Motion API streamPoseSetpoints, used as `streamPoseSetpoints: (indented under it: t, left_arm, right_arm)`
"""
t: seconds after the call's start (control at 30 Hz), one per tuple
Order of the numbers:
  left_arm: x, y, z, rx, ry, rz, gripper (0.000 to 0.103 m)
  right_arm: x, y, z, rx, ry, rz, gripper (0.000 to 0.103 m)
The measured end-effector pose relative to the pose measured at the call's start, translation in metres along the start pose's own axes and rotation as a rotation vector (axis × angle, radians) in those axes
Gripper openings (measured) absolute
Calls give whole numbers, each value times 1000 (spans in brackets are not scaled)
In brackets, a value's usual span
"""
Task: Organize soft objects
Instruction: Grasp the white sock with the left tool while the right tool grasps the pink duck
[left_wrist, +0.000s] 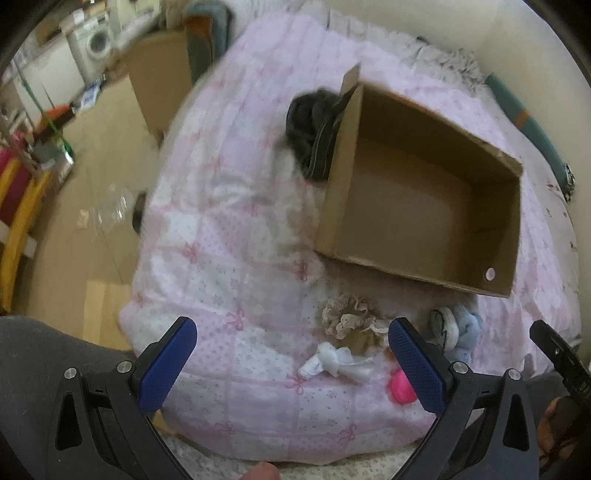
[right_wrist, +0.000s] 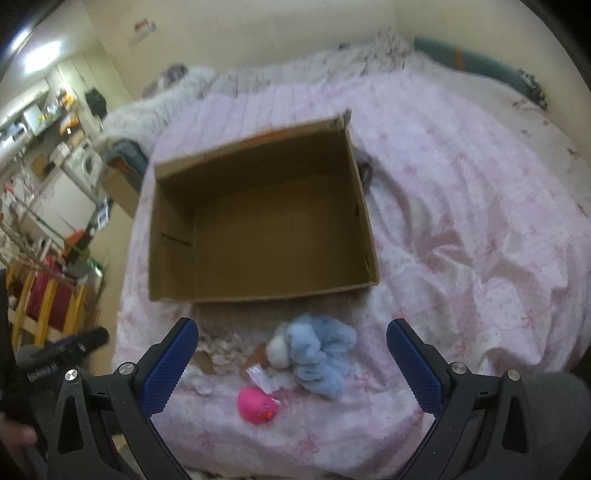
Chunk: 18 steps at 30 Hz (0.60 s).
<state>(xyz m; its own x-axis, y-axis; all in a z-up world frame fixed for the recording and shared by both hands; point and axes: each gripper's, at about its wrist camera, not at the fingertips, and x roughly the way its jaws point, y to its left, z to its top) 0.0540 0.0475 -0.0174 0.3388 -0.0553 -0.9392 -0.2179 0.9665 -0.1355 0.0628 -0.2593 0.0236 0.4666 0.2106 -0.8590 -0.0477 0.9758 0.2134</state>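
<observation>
Both grippers hang over the near edge of the quilt (left_wrist: 221, 236). Left gripper (left_wrist: 291, 365): fingers wide apart, nothing between them. Right gripper (right_wrist: 291, 363): likewise spread, nothing held. I see the box (right_wrist: 173, 236) open-topped mid-bed, nothing in it, its near wall just beyond the soft things. Blue plush (right_wrist: 317, 356), pink ball (right_wrist: 256, 404), lace scrunchie (left_wrist: 349, 319) and white cloth (left_wrist: 332, 363) lie together between box and quilt edge. Dark bundle (left_wrist: 310, 140) touches the box's far-left wall. Open quilt right of the box.
</observation>
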Motion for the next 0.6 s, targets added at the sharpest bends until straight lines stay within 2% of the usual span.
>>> streamPoseSetpoints:
  t: [0.07, 0.27, 0.4, 0.6]
  left_arm:
    - [20, 2, 4, -12, 77, -3, 103]
    - [66, -11, -6, 8, 231, -53, 101]
    - [86, -27, -19, 32, 300, -86, 101]
    - [118, -38, -40, 42, 375, -69, 79]
  right_arm:
    - [11, -6, 5, -2, 43, 20, 103]
    - [38, -33, 1, 88, 74, 31, 103]
    - [54, -47, -6, 179, 122, 41, 103]
    - [58, -44, -7, 159, 122, 33, 103]
